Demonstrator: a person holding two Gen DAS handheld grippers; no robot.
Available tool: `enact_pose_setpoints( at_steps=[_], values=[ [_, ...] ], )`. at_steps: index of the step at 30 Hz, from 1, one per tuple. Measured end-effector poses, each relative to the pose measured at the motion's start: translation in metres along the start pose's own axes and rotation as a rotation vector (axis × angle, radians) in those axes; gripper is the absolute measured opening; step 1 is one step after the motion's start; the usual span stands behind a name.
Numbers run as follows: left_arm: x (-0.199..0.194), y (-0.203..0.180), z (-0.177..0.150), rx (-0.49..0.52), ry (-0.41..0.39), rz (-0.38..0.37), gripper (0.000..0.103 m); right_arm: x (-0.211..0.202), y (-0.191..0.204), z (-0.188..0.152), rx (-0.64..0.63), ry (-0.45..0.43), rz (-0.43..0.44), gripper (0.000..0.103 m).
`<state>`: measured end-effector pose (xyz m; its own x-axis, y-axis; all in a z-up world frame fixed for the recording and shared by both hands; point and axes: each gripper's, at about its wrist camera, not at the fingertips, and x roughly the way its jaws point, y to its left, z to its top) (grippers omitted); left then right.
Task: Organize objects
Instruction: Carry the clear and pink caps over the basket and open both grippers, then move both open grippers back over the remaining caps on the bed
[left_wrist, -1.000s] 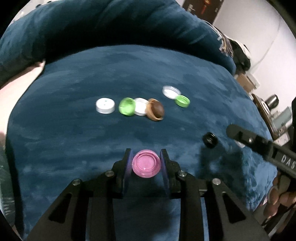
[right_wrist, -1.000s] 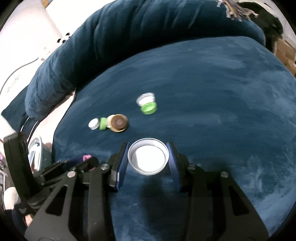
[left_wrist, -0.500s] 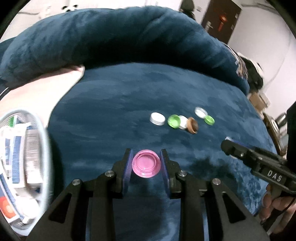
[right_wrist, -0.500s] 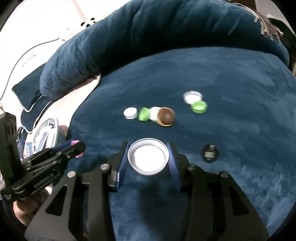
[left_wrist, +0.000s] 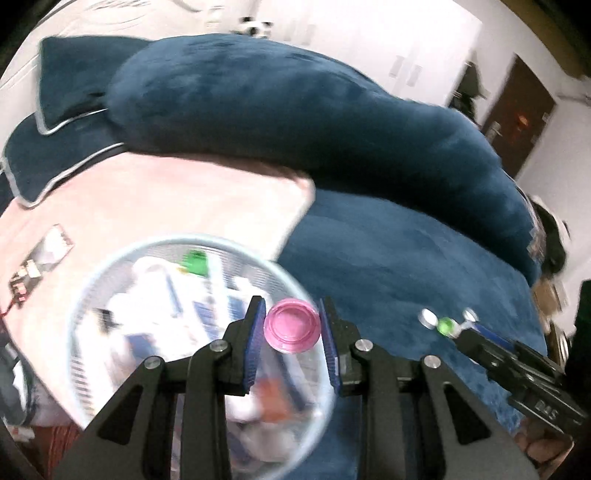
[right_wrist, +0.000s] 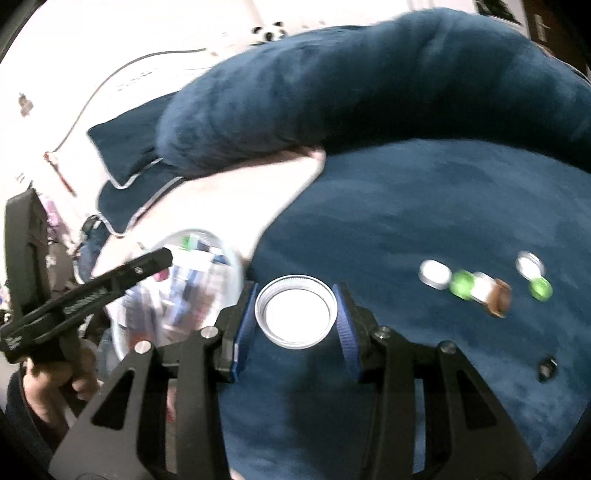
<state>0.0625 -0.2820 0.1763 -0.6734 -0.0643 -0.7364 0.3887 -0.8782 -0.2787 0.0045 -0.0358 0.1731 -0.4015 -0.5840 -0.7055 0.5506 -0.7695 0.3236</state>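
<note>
The left gripper was clamped on a pink cap, its 2 blue pads pressing the cap's sides, held above the right rim of a round mesh basket. The right gripper was clamped on a wider silver lid, open side up, over the blue blanket just right of the basket. The basket sat on pink bedding and held blurred white and blue packets plus something green. Far right on the blanket lay 6 loose caps: a white cap, a green cap, a brown cap, others beside them, and a black cap nearer.
</note>
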Motion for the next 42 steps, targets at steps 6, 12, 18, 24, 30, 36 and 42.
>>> enact_pose_setpoints(
  at_steps=[6,12,18,24,30,36,42],
  values=[
    [0.0,0.073,0.022,-0.165,-0.016,0.043,0.03,0.034,0.069,0.025,-0.084,0.016,0.092,0.042],
    [0.012,0.123,0.018,-0.306,0.002,0.068,0.03,0.063,0.115,0.037,-0.107,0.048,0.157,0.042],
    [0.015,0.133,0.015,-0.3,0.01,0.112,0.039,0.082,0.132,0.045,-0.107,0.055,0.197,0.043],
    [0.007,0.142,0.012,-0.313,-0.014,0.203,0.101,0.091,0.131,0.043,-0.057,0.078,0.286,0.078],
    [0.005,0.136,0.011,-0.293,-0.01,0.257,0.102,0.086,0.115,0.043,-0.058,0.073,0.176,0.103],
    [0.007,0.121,0.011,-0.244,-0.003,0.271,0.102,0.077,0.093,0.044,-0.044,0.064,0.107,0.103],
    [0.007,0.108,0.011,-0.235,0.007,0.267,0.102,0.066,0.075,0.045,-0.05,0.056,0.067,0.103]
  ],
)
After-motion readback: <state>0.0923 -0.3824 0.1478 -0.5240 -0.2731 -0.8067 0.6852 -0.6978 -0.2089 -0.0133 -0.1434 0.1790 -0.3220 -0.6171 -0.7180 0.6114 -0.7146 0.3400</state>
